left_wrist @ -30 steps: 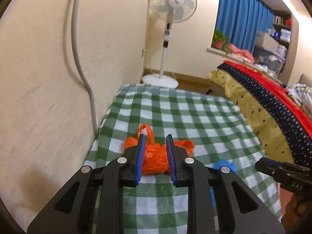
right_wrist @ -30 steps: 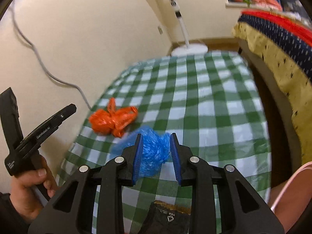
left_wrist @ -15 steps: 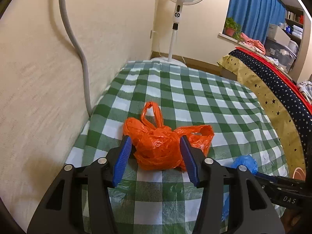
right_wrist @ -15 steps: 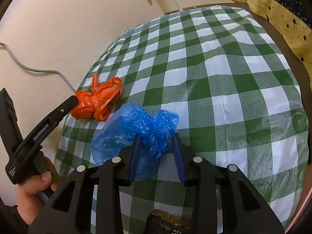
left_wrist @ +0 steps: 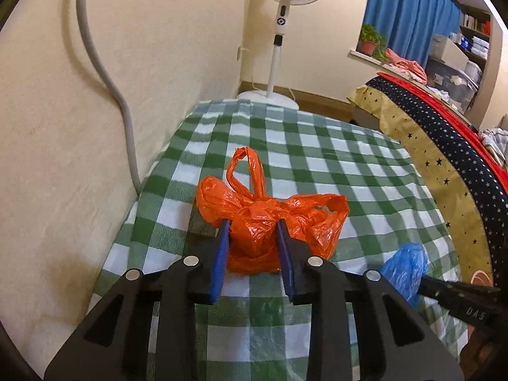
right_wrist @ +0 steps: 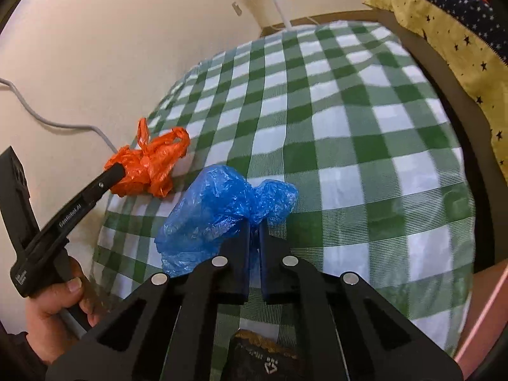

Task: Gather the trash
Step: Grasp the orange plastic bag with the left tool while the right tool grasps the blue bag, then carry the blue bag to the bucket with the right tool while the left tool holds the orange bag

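Both grippers have just been closing: left gripper (left_wrist: 252, 236) squeezes the orange bag (left_wrist: 270, 212), right gripper (right_wrist: 252, 233) pinches the blue bag (right_wrist: 222, 209), fingers nearly together, ready to lift both off the table (right_wrist: 365, 146).

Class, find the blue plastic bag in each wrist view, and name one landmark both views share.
Left wrist view: blue plastic bag at lower right, beside the right gripper's finger.
Right wrist view: blue plastic bag at centre, pinched in the right gripper.
Shared landmark: the orange plastic bag.

A white pedestal fan (left_wrist: 279, 31) stands beyond the green checked tablecloth (left_wrist: 333, 158).
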`<state>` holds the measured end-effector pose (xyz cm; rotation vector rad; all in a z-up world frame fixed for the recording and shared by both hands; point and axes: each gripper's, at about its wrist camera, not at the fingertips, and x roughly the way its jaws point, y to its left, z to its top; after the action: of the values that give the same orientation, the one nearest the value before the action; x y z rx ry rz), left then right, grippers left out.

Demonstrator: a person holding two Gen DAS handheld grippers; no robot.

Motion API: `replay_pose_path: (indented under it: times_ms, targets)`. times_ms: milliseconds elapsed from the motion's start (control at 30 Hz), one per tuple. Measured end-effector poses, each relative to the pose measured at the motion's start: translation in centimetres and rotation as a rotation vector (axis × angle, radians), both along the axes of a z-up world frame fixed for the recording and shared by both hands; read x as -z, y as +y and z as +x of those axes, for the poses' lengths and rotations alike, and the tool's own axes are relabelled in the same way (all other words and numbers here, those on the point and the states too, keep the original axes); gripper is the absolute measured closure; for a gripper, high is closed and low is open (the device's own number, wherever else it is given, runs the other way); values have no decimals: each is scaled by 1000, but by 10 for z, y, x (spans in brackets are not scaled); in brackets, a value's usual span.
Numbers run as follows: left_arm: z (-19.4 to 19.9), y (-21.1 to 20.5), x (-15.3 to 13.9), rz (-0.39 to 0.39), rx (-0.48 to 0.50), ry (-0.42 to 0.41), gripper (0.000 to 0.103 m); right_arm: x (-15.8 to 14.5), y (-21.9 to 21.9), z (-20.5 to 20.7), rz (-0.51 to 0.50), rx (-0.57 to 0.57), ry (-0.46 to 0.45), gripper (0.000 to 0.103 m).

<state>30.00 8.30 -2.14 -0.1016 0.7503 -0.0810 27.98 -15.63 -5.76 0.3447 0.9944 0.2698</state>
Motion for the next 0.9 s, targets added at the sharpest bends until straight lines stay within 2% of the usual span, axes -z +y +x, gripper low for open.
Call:
replay_pose_path:
  times_ms: [233,367,467,700,900]
  targets:
    - [-19,-14,-24,26,62,-33,75,-34,-13,-19,-18,60,-82,98]
    - [-33,-24,-40,16,108,-57,75,-67,-28,-37,-83,88,-186,98]
    - [-47,-41,-54,22,168,-83,75,-90,-49,-52,-89,122,-235,98]
    - [-77,-67,-72,30,245,-114,75,-110,-82,-91,-104,184,-282,98]
    - [-100,-83,-87,41,272,-153,75,-129,-103,-130,-126,206,-335,98]
